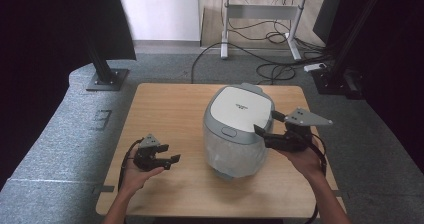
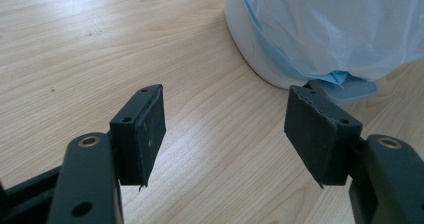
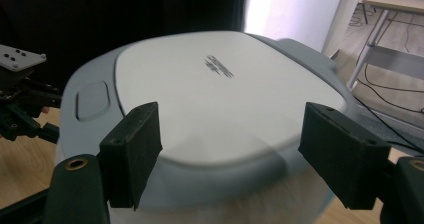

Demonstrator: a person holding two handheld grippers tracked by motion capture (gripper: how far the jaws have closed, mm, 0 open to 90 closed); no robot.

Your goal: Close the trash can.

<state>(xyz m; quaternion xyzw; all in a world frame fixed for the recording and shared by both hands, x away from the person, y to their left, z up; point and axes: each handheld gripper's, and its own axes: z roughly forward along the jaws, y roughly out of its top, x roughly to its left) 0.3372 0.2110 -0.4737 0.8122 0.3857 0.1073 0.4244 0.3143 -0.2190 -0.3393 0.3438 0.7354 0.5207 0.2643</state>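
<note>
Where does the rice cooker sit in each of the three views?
High view: rice cooker at table centre, just right of middle.
Left gripper view: its plastic-wrapped base at upper right.
Right gripper view: its lid centred, beyond the jaws.
Shared landmark: the wooden table.

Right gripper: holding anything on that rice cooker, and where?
Nothing held. The right gripper stands open beside the rice cooker lid edge, pads not pressing. The left gripper is open over the table.
</note>
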